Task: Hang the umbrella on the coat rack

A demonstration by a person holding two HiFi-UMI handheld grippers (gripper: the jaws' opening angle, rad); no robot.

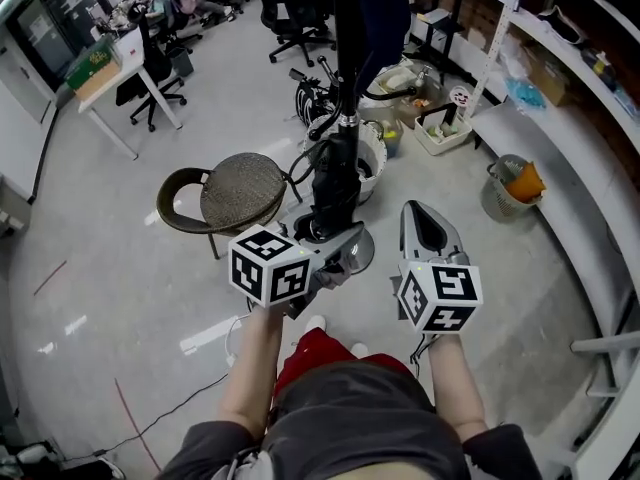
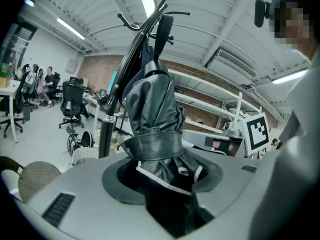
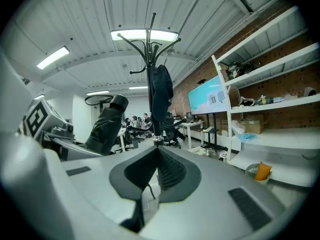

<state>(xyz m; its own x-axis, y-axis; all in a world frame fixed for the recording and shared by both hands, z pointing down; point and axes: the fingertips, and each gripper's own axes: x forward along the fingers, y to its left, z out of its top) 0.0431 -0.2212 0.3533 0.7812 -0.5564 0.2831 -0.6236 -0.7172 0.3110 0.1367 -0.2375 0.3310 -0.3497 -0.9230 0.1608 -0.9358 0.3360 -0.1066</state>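
Note:
A folded black umbrella [image 2: 152, 119] with a strap around it stands upright between the jaws of my left gripper [image 2: 165, 184], which is shut on it near its lower end. The head view shows that left gripper [image 1: 330, 255] at the foot of the umbrella [image 1: 336, 183]. Just behind is the black coat rack [image 1: 347, 68], whose hooks [image 2: 150, 14] show above the umbrella's handle [image 2: 163, 29]. A dark coat [image 3: 161, 91] hangs on the coat rack [image 3: 150, 49]. My right gripper [image 3: 156, 159] is shut and empty, to the right of the umbrella [image 3: 106, 124].
A round wicker chair [image 1: 238, 192] stands left of the rack. A white basket [image 1: 374, 158] and cables lie behind it. On the right are a grey bin with orange contents [image 1: 512, 188] and long shelves [image 1: 560, 118]. Desks and seated people [image 1: 160, 8] are far left.

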